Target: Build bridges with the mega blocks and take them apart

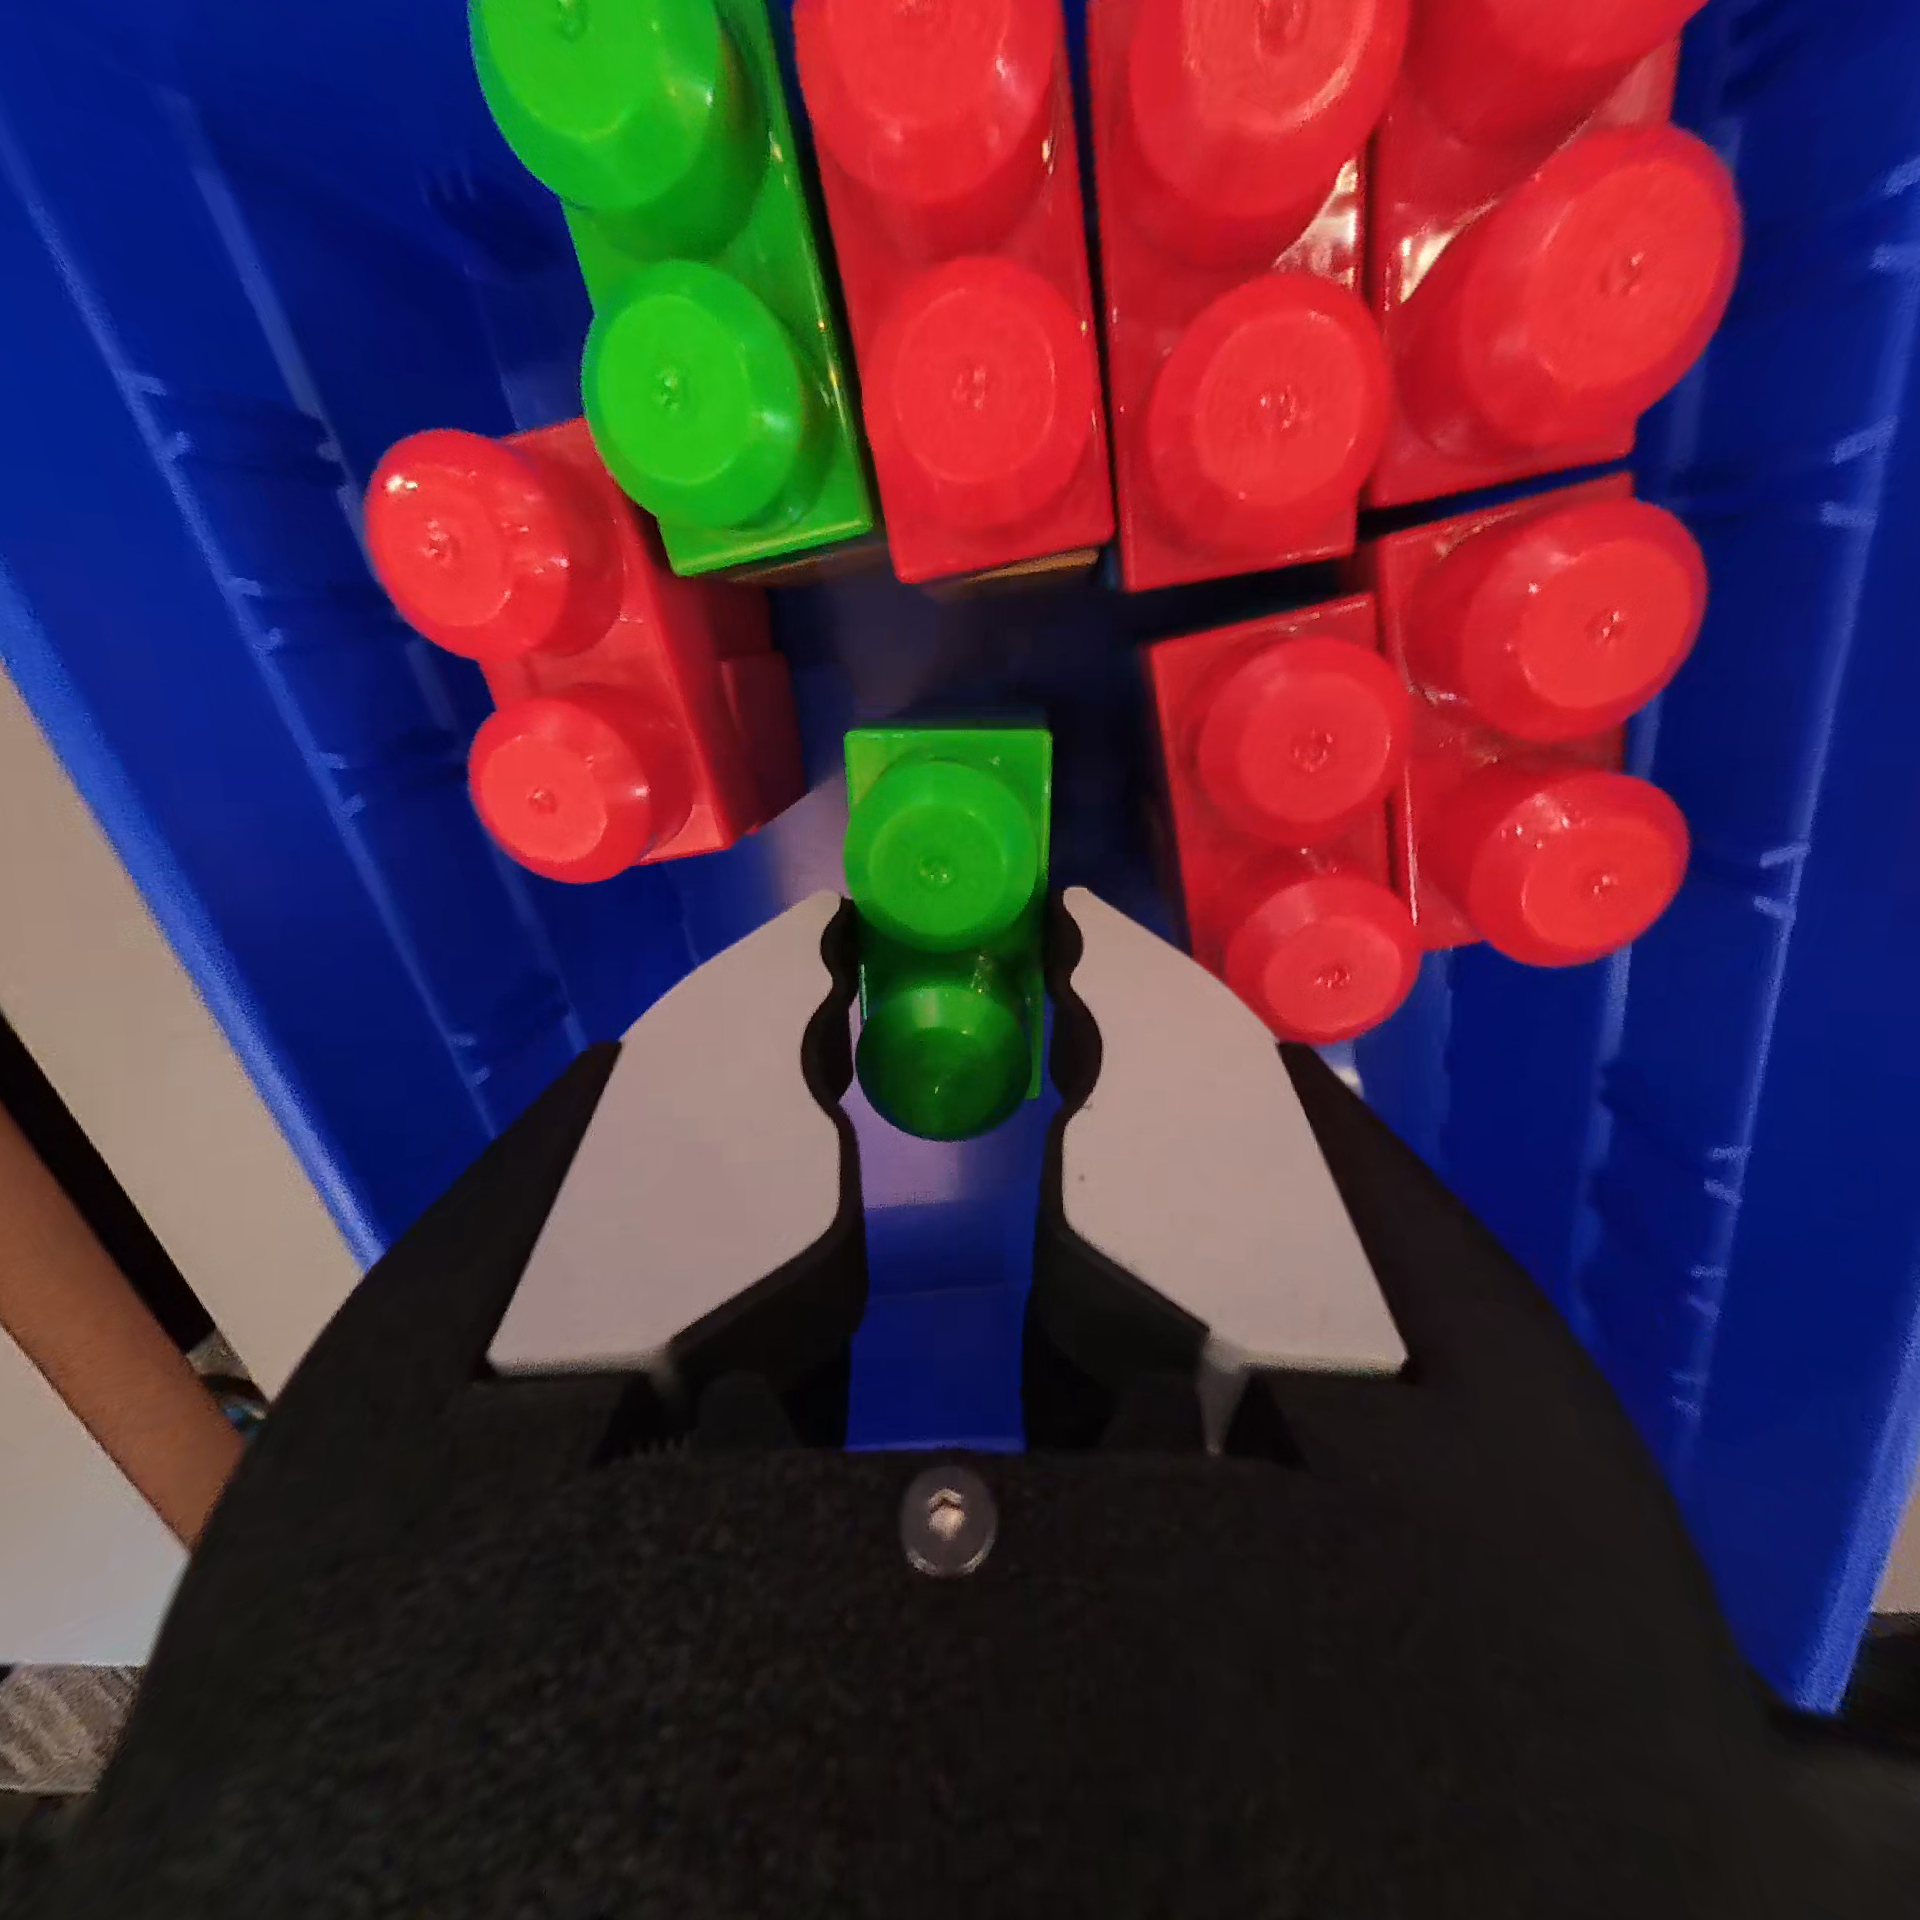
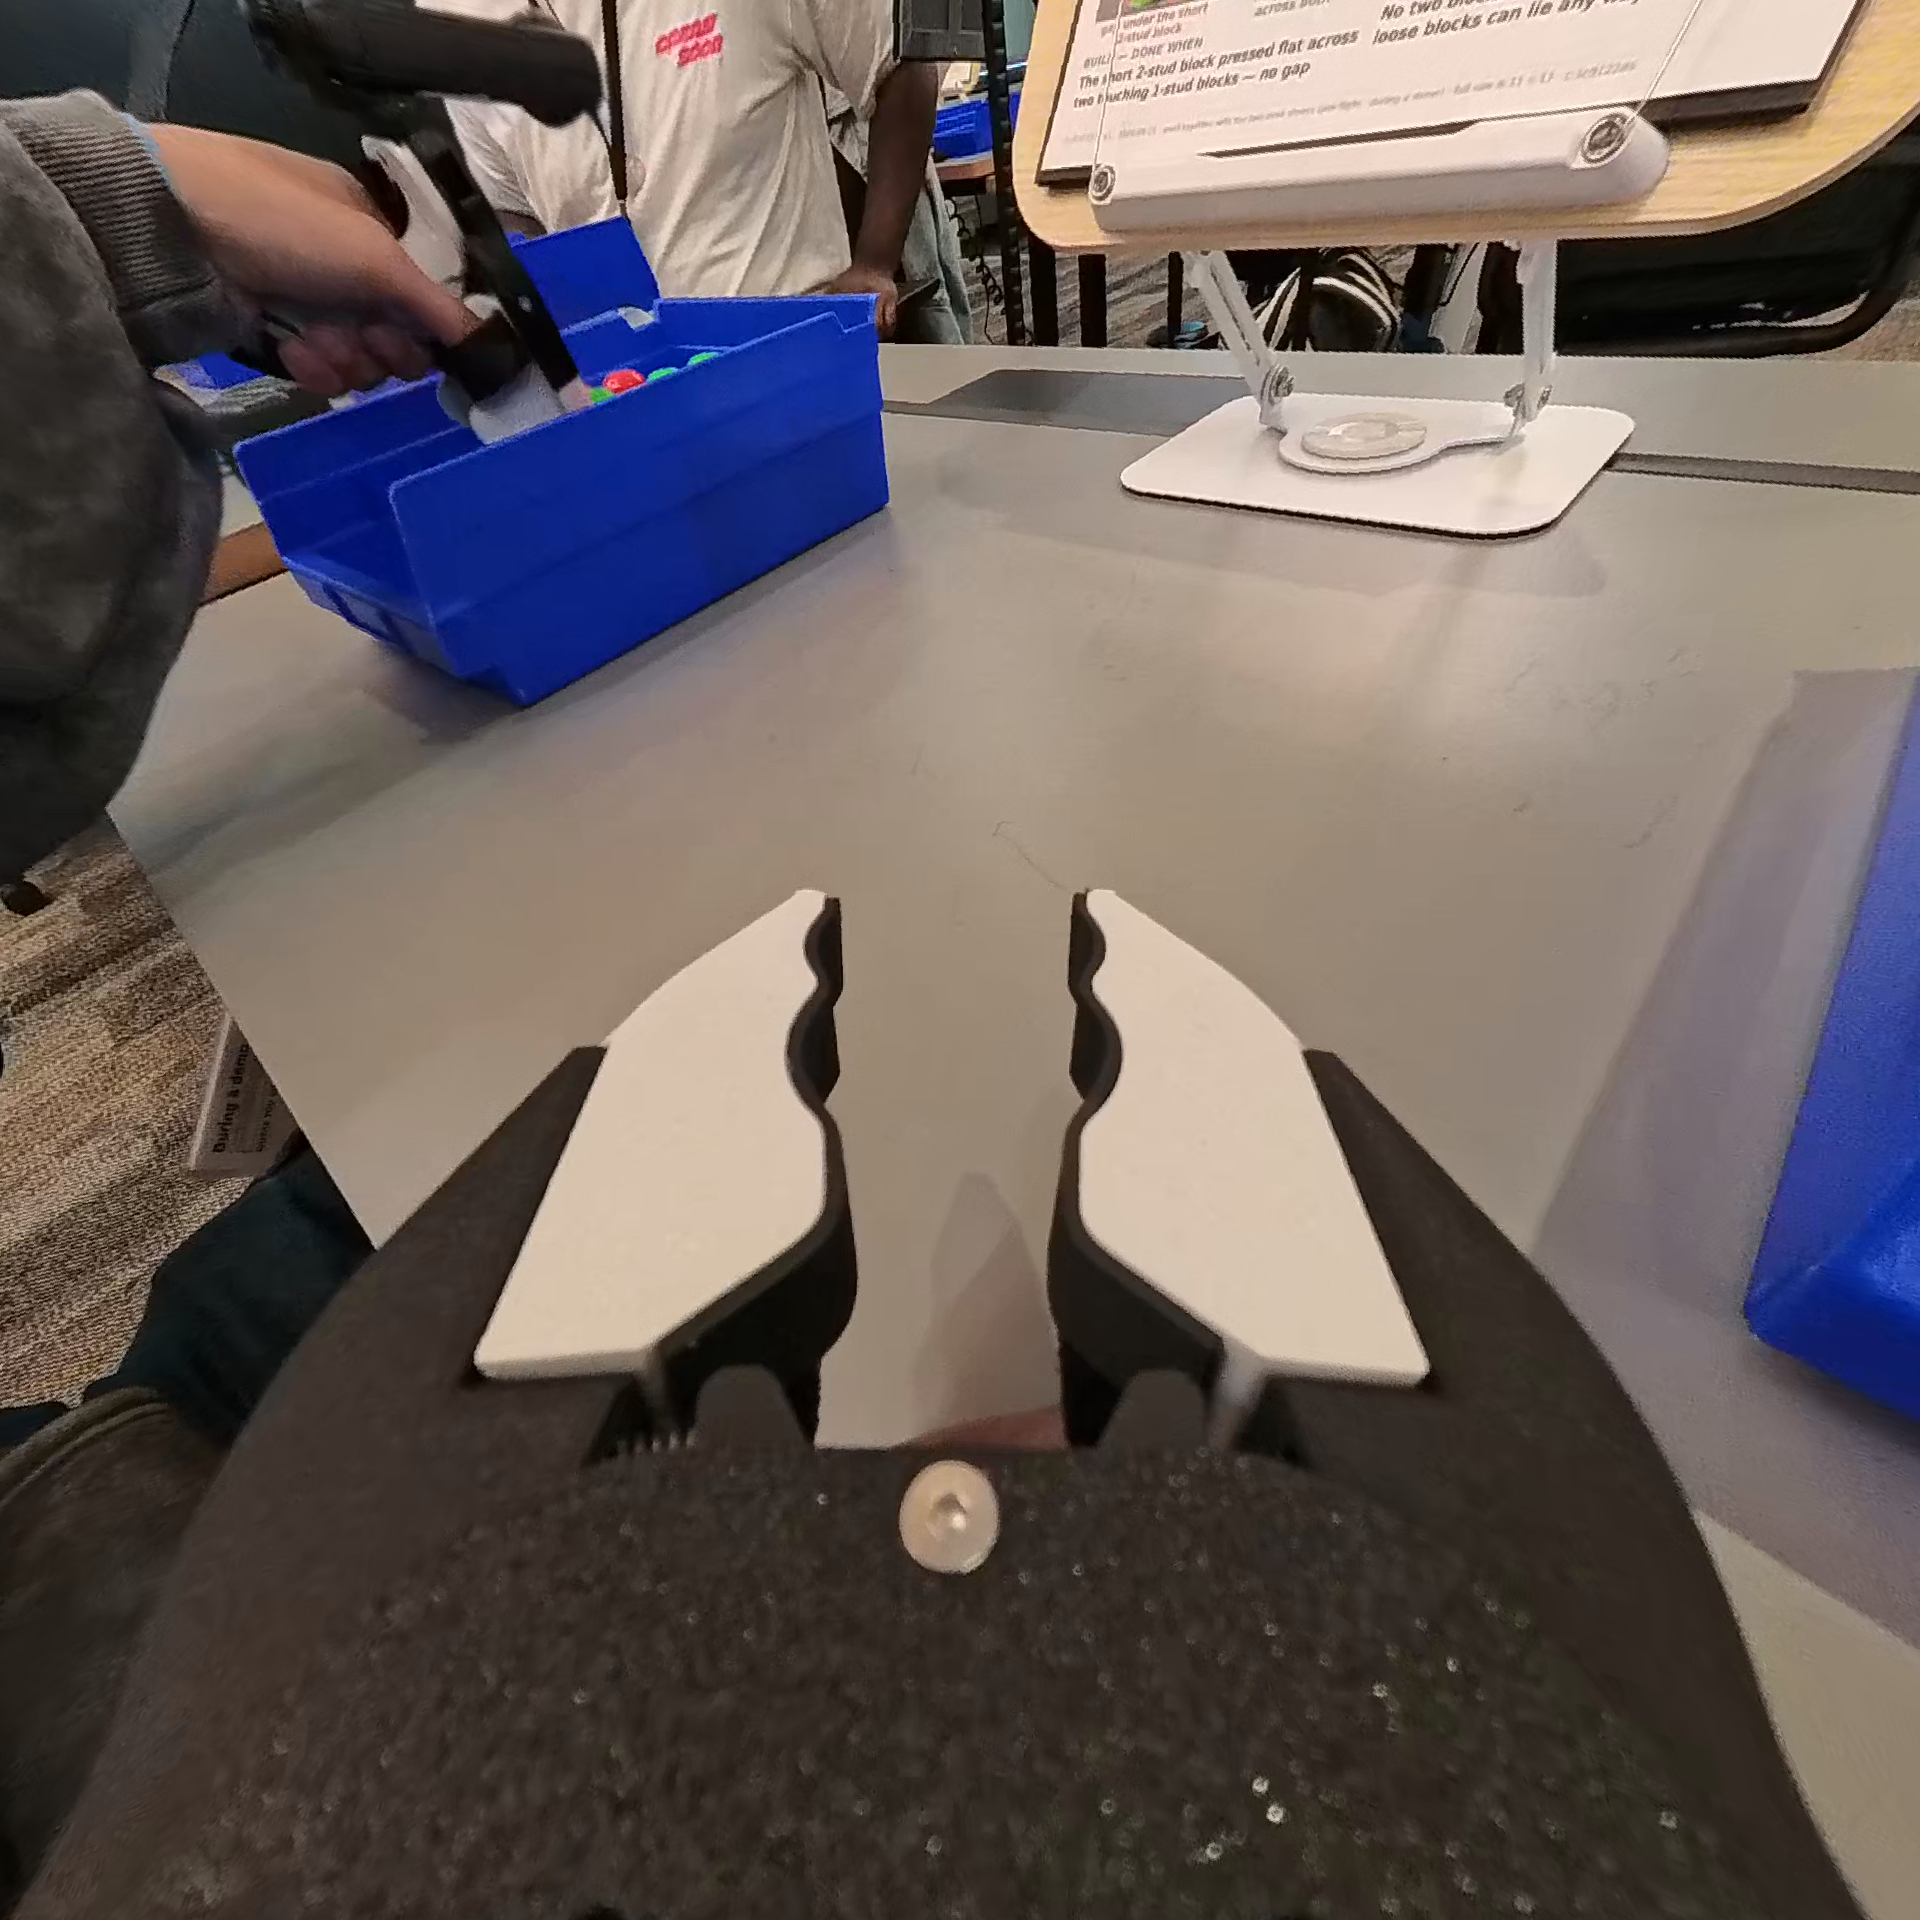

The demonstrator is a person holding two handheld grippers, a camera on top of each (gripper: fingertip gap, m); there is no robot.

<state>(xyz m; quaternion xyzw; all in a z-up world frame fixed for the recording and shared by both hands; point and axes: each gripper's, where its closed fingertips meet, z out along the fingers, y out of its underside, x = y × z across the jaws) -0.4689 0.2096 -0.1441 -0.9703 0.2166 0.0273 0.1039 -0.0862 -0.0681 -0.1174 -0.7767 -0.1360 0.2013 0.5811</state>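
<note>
Your left gripper (image 1: 948, 940) reached down into the blue bin (image 1: 260, 727), and its jaws flanked a two-stud green block (image 1: 943, 904) that sat on the bin floor near the middle. The pads lay just beside the block's sides, but I cannot tell whether they had closed on it or only bracketed it. Left of that green block, a red two-stud block (image 1: 582, 665) lay tilted against the bin's left wall. Beyond the green block stood a row of blocks: a second green one (image 1: 707, 343) at the left end, then red ones (image 1: 977, 343) packed side by side. To the right of the green block, more red blocks (image 1: 1455, 769) crowded against the bin's right wall.

In the right wrist view, the bin (image 2: 623, 540) sat at the far left of the grey counter (image 2: 1143, 727), with your left hand (image 2: 312, 281) working the other gripper inside it. Right of the bin, your right gripper (image 2: 954, 925) hovered above bare counter with its jaws spread apart and nothing between them. Farther right and beyond it stood a white stand (image 2: 1382, 457) carrying an instruction sheet (image 2: 1403, 62). Behind the bin stood a person in a white shirt (image 2: 727, 145). At the counter's right edge lay another blue object (image 2: 1849, 1143).
</note>
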